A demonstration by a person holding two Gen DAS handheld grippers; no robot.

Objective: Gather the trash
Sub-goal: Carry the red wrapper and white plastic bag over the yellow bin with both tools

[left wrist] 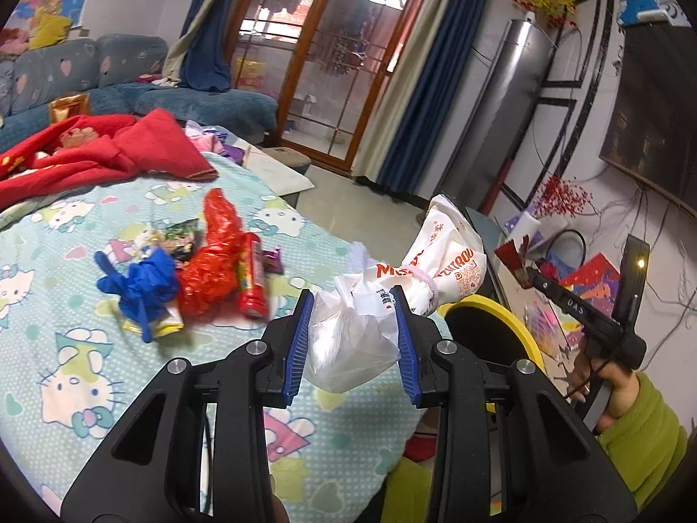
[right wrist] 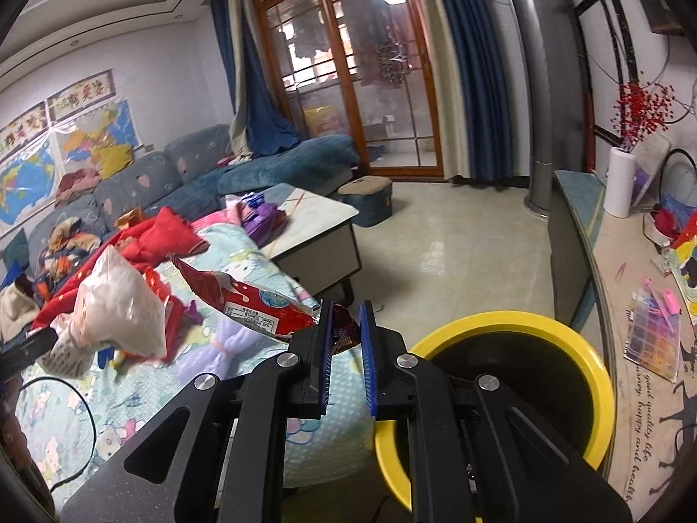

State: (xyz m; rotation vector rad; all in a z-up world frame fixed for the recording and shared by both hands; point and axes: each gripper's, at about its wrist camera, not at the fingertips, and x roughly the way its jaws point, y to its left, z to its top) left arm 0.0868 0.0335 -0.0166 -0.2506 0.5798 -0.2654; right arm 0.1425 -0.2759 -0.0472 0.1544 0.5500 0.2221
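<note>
While both grippers carry litter, we judge the carry-to-bin step underway: left gripper [left wrist: 353,340] clamps the white plastic bag [left wrist: 392,305]; right gripper [right wrist: 347,351] pinches the red snack wrapper [right wrist: 248,300]. The yellow-rimmed bin [right wrist: 605,375] sits at four o'clock of the right jaws; next, we advise centring each load over it before releasing.

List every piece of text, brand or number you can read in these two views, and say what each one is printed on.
"DAS" on the right hand-held gripper body.
"good quality life" and "happy and health", script on the cabinet top.
Orange "M…" lettering, partly hidden, plus a QR code on the white plastic bag: not fully readable.
Label on the red snack wrapper: too small.
Wall banners: characters too blurred.
</note>
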